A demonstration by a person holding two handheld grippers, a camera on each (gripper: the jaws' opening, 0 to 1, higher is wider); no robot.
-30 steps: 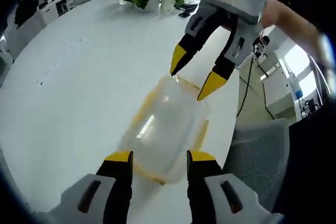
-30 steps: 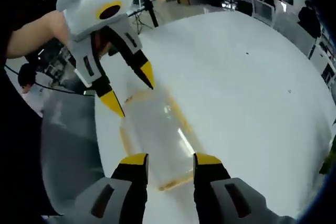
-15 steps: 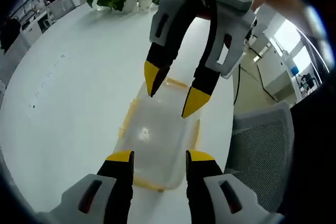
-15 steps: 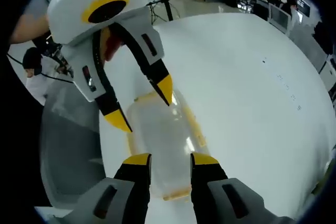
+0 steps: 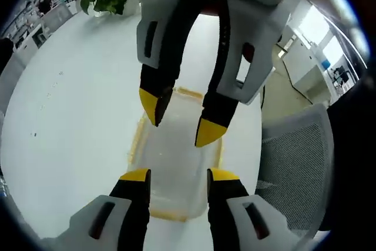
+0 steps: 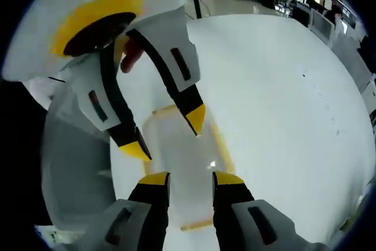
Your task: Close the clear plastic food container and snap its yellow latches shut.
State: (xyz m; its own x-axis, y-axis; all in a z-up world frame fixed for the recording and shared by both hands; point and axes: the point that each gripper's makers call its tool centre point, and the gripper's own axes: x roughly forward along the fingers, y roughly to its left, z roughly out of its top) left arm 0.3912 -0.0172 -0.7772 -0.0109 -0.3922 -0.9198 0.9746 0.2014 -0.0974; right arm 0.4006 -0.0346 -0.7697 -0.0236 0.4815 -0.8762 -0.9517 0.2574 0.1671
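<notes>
Both hand-held grippers have closed in over the container (image 5: pixel 176 168).

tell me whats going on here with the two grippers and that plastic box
A person is working a hand-held gripper in each hand over a clear plastic food container with yellow latches, which sits on a white table near its edge. The left gripper and right gripper face each other from opposite ends of the container, both with jaws open and nothing held. The tips hang close over the lid; whether they touch it or any latch is snapped cannot be told. A grey mesh chair stands beside the table.
</notes>
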